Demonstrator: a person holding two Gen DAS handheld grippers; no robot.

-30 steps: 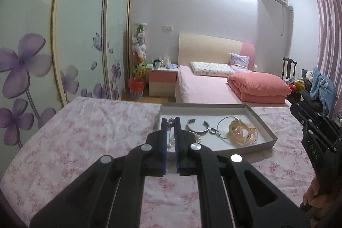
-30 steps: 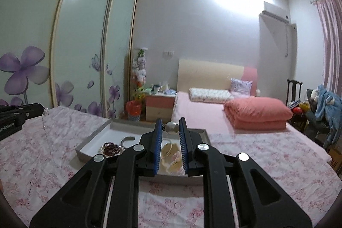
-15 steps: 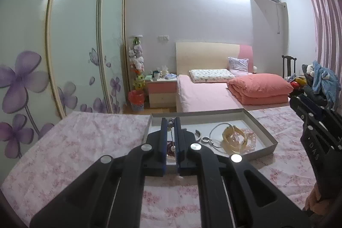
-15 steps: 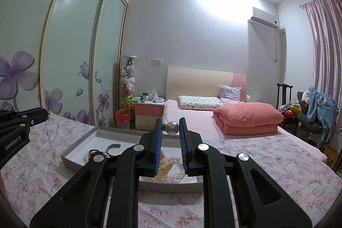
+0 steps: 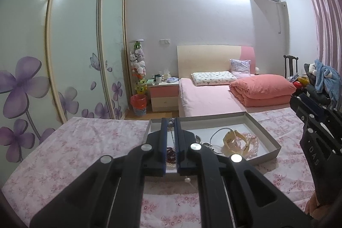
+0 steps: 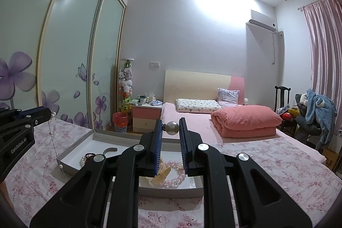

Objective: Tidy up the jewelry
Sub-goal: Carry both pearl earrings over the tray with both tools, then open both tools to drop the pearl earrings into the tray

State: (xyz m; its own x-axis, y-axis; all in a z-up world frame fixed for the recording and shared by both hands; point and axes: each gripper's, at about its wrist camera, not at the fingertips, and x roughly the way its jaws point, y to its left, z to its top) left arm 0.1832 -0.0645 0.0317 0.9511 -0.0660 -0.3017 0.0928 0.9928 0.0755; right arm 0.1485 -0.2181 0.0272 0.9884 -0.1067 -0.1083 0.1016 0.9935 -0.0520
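My left gripper [image 5: 171, 121] is shut on a thin chain necklace with pearls [image 5: 173, 143]; the necklace hangs down from its tips, also seen in the right wrist view [image 6: 53, 142], to the left of the tray. My right gripper [image 6: 170, 127] is shut on a silver ball piece [image 6: 172, 128] held above the tray. The grey-white tray [image 5: 265, 131] lies on the flowered cloth and holds a dark bead bracelet [image 5: 170, 153], a silver bangle [image 5: 215, 138], a cream band [image 5: 230, 140] and a pink bead bracelet [image 6: 177, 172].
The flowered pink cloth [image 5: 89, 146] covers the surface around the tray. Behind it stand a pink bed [image 5: 213, 97], a nightstand [image 5: 164, 95] and sliding wardrobe doors [image 5: 74, 57]. The right gripper's body [image 5: 316, 134] is at the right edge.
Both grippers have risen and tilted up with their pieces still held; the necklace now hangs lifted, its lower end dangling over the tray's near left edge.
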